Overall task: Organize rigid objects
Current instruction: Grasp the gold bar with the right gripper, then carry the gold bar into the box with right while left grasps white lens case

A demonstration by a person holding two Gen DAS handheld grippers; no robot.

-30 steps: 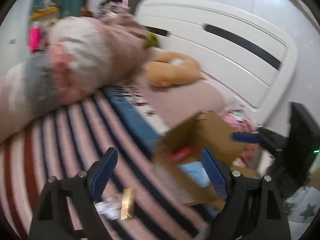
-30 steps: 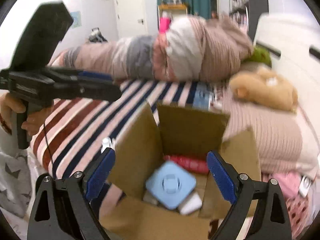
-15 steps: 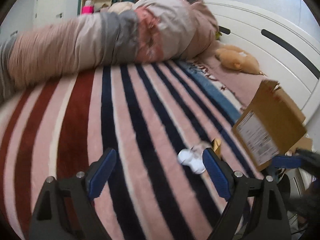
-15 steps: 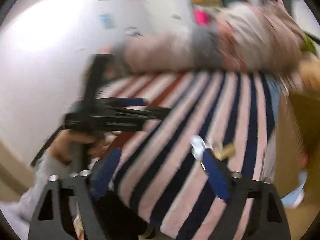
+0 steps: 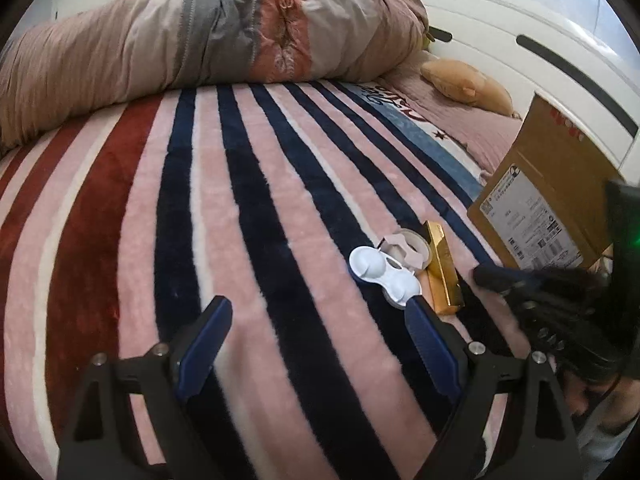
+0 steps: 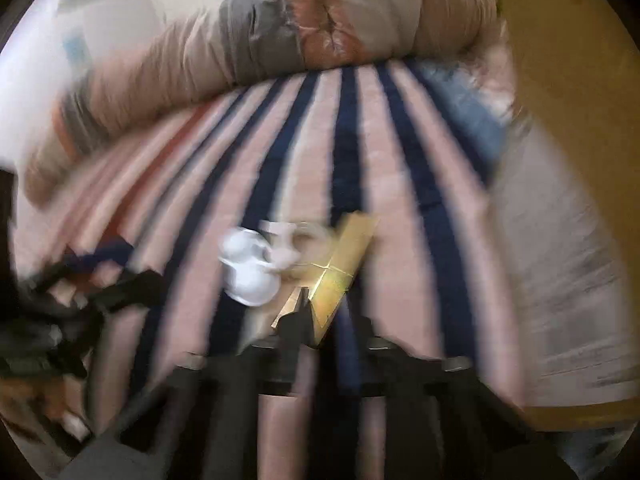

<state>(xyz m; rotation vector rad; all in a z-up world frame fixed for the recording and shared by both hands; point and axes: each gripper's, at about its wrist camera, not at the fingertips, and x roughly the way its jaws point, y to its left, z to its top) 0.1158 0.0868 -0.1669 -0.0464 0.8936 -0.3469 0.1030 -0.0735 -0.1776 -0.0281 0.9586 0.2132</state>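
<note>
Gold box (image 5: 442, 268), long, shiny, beside right claw (image 6: 316, 312), apparently closed; left claw (image 5: 316, 344) wide, empty.

Black hand-held gripper (image 5: 318, 344), blue ribbed pads (image 5: 430, 344), silver screws.

Left wrist view: low over striped blanket (image 5: 280, 208), facing rolled duvet (image 5: 200, 36), cardboard box (image 5: 548, 196) at right edge. Right wrist view: blurred, lower, close behind gold box (image 6: 340, 268). Both share gold box (image 5: 442, 268), white plastic piece (image 5: 380, 272), stripes, duvet.
</note>
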